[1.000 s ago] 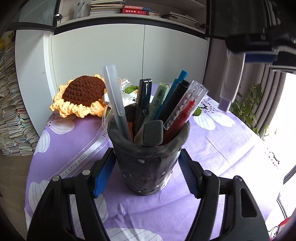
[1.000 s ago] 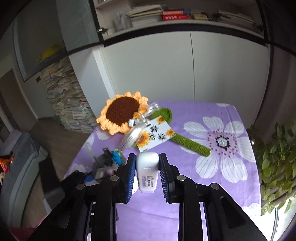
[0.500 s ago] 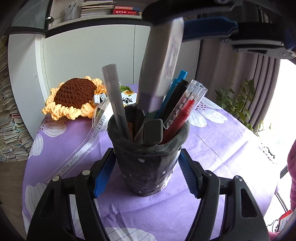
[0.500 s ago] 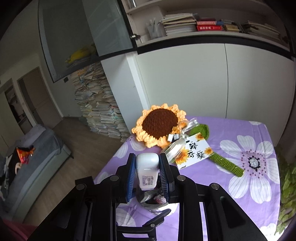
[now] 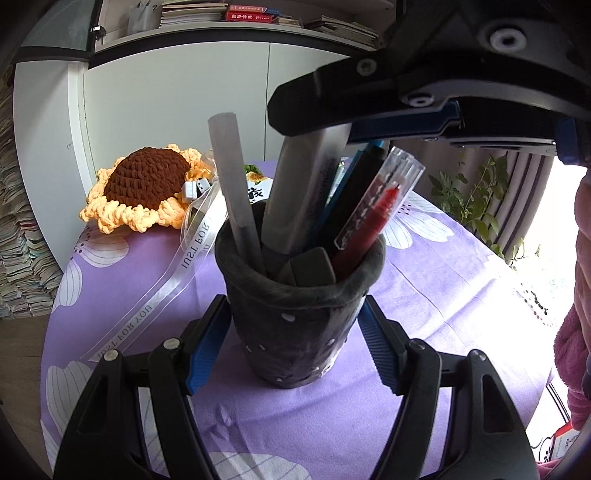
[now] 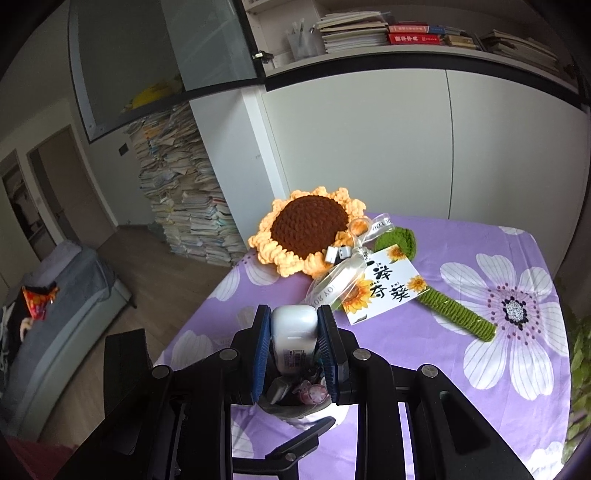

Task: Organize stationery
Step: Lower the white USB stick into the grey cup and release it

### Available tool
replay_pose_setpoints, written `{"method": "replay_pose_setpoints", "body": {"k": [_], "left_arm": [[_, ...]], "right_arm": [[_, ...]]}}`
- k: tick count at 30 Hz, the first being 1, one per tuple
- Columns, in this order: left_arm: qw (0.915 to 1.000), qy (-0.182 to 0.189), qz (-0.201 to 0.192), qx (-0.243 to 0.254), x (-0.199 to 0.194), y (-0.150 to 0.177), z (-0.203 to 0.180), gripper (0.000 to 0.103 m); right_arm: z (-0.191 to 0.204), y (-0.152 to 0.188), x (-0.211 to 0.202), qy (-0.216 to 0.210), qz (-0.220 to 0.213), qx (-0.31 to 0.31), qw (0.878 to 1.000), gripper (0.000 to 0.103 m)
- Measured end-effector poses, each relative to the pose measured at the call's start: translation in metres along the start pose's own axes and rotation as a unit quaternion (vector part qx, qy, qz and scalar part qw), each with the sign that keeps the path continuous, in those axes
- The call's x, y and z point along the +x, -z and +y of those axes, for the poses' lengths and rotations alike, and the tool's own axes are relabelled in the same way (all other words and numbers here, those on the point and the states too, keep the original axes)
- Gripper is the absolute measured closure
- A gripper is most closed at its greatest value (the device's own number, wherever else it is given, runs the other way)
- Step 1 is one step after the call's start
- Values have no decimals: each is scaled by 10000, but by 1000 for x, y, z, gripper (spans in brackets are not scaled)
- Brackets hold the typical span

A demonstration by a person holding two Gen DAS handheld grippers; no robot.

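White correction tape [image 6: 293, 338] pinched by right gripper [image 6: 294, 354] above pen holder [image 5: 295, 325]

One pen holder [image 5: 300, 317], two sunflowers [image 6: 308, 230]

**Pretty clearly someone's home study**

Lived-in room, not an office. White cupboards [image 6: 369, 147] with books [image 6: 413, 35] piled on the shelf above, a huge stack of papers [image 6: 184, 192] on the wood floor, a grey sofa [image 6: 55, 295] in the corner. The bench wears a purple flower-print cloth [image 6: 480, 332] with a crochet sunflower [image 6: 308, 230], and a houseplant [image 5: 476, 199] by the window.
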State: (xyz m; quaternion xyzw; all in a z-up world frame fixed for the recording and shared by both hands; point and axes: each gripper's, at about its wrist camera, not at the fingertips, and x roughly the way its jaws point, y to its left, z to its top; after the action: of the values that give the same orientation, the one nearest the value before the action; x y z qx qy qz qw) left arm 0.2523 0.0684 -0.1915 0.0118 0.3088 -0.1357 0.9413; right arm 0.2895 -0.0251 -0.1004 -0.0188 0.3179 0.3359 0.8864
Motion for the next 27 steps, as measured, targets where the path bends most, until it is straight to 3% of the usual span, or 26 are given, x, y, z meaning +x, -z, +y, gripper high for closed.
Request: {"method": "replay_pose_setpoints", "body": {"k": [27], "left_arm": [[9999,-70,-93,79,-4,0,-4,33]], "right_arm": [[-5,8,-5,127,146,432,9989,76]]}}
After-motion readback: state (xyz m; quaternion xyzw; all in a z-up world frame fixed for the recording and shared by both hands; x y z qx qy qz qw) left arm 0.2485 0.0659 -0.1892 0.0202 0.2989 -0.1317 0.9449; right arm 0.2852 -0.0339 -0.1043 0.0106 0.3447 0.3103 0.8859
